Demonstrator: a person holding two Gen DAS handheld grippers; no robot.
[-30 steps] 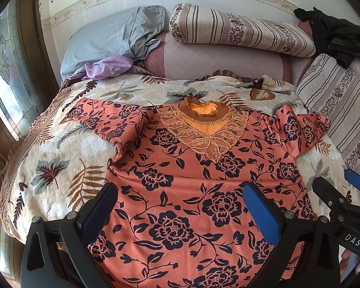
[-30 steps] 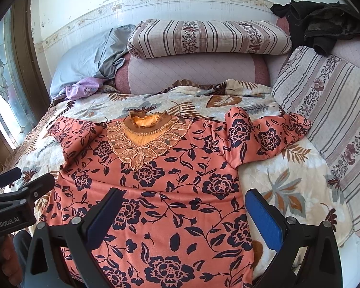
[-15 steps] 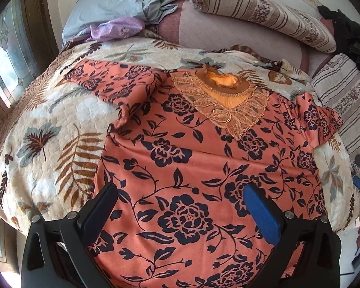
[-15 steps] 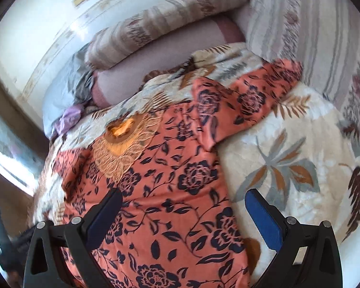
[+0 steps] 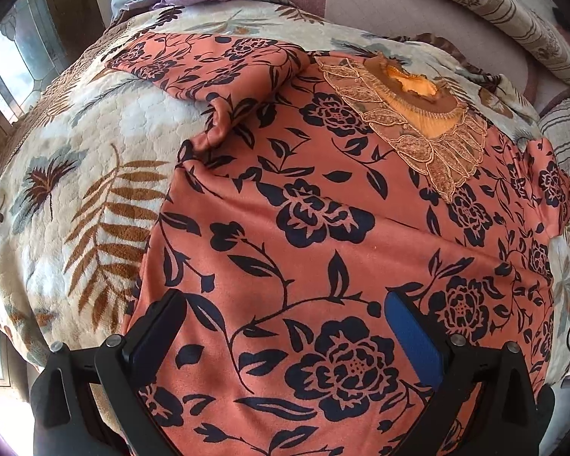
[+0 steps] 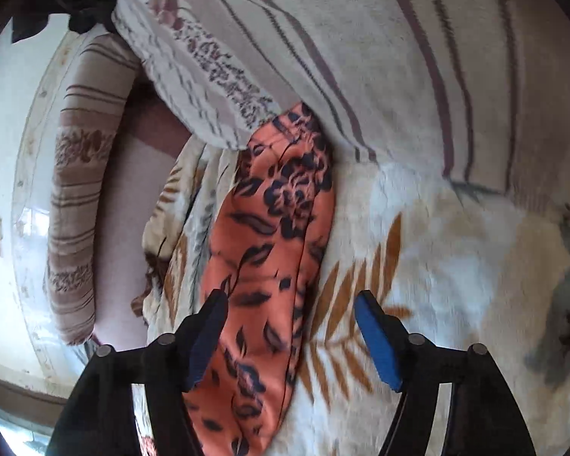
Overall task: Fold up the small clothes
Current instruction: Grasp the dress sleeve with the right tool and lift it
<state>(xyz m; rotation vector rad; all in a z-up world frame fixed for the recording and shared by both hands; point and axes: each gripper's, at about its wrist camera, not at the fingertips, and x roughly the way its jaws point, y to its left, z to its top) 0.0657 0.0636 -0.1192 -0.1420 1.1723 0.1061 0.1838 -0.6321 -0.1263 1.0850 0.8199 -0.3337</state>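
Coral floral blouse lies flat on the leaf-print blanket. My left gripper hangs with jaws wide over its lower body. My right gripper has just been closing; its jaws, still apart, straddle the blouse's sleeve without pressing it.

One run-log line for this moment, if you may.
stage: reaching | left gripper: open over floral top | right gripper: jaws just closing, open around sleeve
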